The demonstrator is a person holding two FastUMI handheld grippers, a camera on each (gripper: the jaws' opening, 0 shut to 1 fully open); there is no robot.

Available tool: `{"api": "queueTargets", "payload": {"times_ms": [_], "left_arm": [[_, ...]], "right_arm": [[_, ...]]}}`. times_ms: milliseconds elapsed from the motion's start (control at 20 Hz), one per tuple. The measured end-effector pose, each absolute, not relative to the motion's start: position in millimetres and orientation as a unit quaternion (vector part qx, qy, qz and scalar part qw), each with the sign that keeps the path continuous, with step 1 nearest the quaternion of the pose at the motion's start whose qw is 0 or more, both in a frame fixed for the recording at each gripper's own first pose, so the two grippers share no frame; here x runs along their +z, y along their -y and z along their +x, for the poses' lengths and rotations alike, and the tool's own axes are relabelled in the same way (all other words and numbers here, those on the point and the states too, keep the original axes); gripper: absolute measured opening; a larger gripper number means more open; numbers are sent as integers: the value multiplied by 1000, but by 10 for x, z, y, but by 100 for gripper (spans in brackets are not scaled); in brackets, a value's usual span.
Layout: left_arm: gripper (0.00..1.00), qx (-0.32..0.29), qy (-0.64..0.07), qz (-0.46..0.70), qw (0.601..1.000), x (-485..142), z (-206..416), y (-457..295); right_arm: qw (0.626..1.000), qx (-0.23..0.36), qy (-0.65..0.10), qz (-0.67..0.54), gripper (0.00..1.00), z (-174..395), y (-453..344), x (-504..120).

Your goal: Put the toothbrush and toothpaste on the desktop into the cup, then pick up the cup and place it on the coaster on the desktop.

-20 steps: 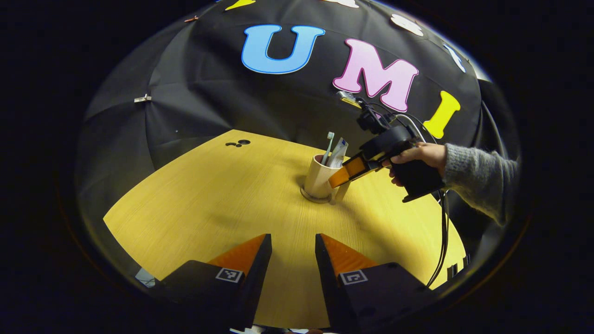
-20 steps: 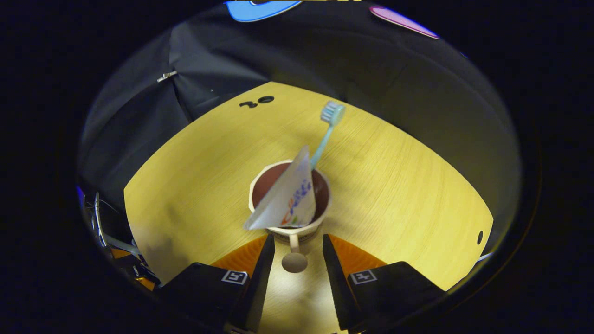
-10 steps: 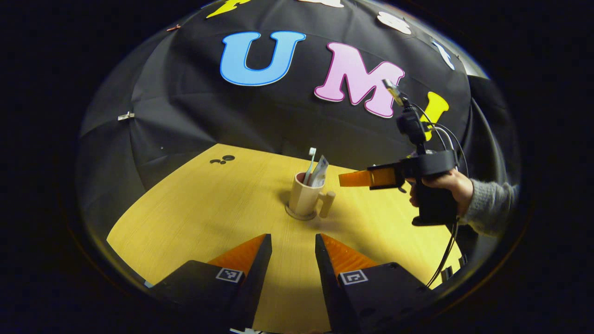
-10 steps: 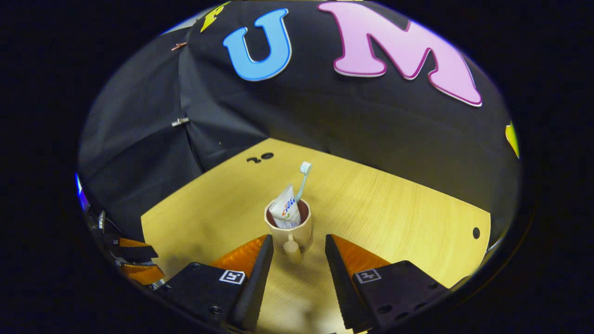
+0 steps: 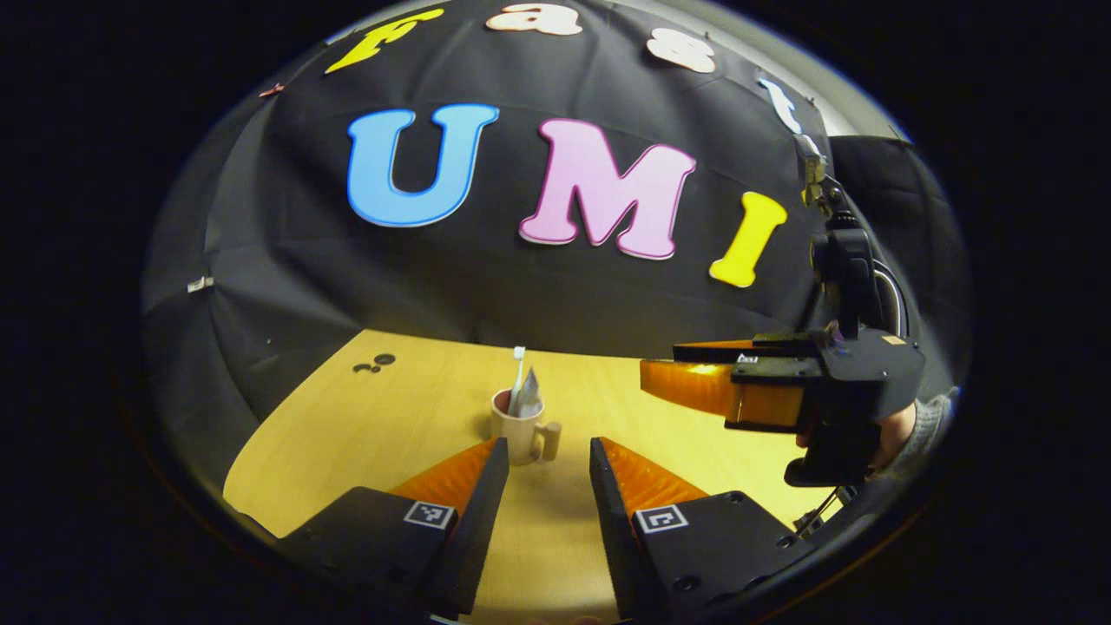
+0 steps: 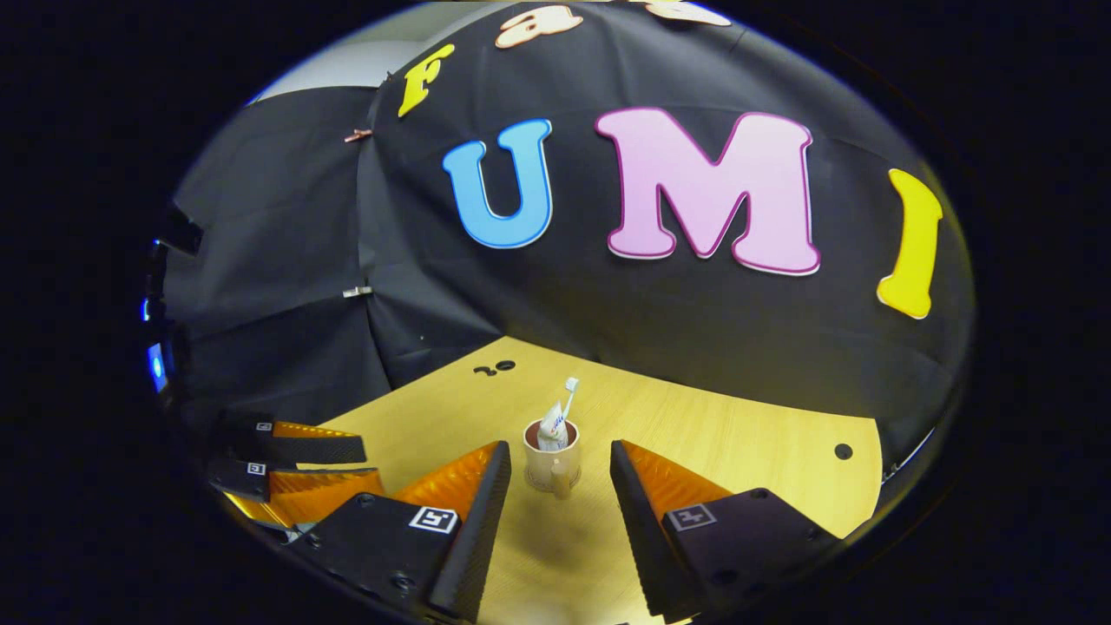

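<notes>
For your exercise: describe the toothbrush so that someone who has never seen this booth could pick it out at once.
Start at the yellow wooden desktop in front of the black cloth wall. Near its middle stands a beige cup with a handle. Two things poke out of it: the toothbrush is the thin stick topped by white bristles, taller than the flat white toothpaste tube beside it.

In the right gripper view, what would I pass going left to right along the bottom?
Other gripper's orange fingers → this gripper's left finger → cup holding toothbrush and toothpaste → this gripper's right finger → small hole in desktop.

A recording booth: black cloth wall [image 6: 660,338] closely behind a bare wooden desktop [image 6: 738,443]
</notes>
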State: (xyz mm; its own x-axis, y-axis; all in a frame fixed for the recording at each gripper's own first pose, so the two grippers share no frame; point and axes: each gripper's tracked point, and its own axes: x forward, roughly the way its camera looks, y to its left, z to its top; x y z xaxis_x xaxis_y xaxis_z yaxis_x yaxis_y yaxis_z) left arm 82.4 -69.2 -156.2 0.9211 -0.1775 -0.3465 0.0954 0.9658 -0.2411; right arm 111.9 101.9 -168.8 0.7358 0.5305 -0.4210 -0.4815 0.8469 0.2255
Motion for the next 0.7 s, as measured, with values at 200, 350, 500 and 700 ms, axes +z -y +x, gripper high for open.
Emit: {"api": "queueTargets", "payload": {"times_ms": [200,350,500,700], "left_arm": [[62,-81,-155,-100,980,-1288,708,843],[67,-84,-139,-88,983,-1129,632,900],[69,-83,-119,-80,986,-949,576,931],[77,-77,-103,-62,990,-783,505,948]], "right_arm": [[946,252,-203,13,71,857,-821,-1377],[949,245,-195,29,71,639,-753,-1220],[953,232,-189,46,73,476,-631,-1062],[961,216,-169,43,82,346,-463,-860]]}}
